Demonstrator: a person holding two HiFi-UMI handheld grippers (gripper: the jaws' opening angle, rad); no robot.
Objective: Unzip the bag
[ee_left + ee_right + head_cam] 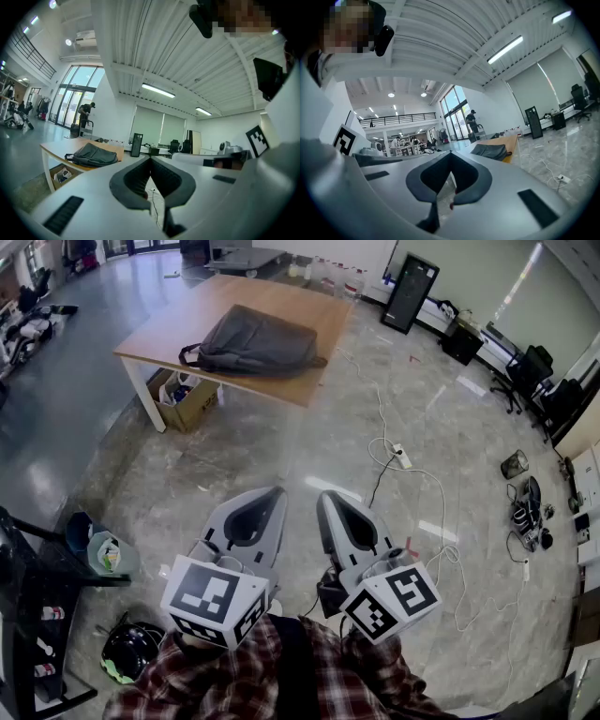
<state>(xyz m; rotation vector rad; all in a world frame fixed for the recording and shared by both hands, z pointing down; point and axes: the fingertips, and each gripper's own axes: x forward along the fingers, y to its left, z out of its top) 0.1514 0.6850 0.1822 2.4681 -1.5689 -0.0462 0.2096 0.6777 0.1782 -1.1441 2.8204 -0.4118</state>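
Note:
A grey backpack (255, 342) lies flat on a wooden table (187, 315) well ahead of me, its handle toward the table's left end. It shows small in the left gripper view as the backpack (92, 155) and in the right gripper view as the backpack (490, 151). Both grippers are held low and close to my body, far from the bag, pointing toward it. The left gripper (278, 491) (150, 159) has its jaws pressed together with nothing between them. The right gripper (322, 495) (451, 153) is likewise shut and empty.
A cardboard box (187, 401) sits under the table's near left corner. White and black cables (441, 521) and a power strip (403, 457) trail across the marble floor on the right. A black rack (33, 615), a bucket (105, 555) and a helmet (129, 651) stand at my left.

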